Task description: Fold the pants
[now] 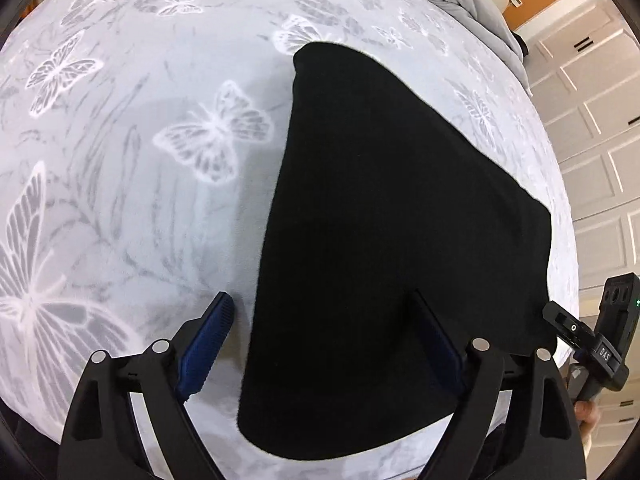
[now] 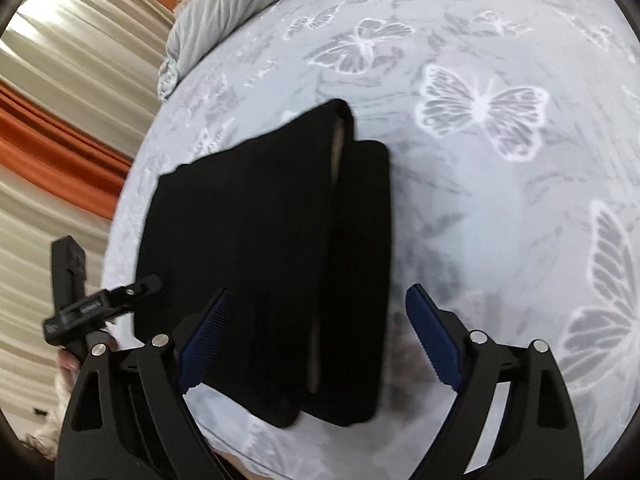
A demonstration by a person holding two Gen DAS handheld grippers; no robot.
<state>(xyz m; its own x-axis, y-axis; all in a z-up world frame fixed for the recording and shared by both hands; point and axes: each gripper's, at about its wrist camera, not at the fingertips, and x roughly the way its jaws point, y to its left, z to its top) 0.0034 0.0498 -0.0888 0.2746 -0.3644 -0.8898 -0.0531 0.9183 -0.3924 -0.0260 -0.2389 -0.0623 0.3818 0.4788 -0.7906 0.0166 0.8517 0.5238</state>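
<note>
We are holding both grippers spread apart and empty — left gripper (image 1: 324, 316), right gripper (image 2: 320, 312) — over the folded black pants (image 1: 384, 240) lying between their fingers.

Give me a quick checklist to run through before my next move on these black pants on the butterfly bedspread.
1. Left tool open and holding nothing: ok, its fingers stand wide apart above the cloth.
2. Right tool open and holding nothing: ok, also spread wide.
3. Black pants already folded into a compact stack: ok, layered edges show in the right wrist view.
4. Layers lined up evenly: not ok, one layer sits offset, with a gap between the folds.
5. Pants fully supported on the butterfly bedspread: ok, bedspread shows around them.
6. Underside free of wrinkles: cannot tell, hidden.
</note>
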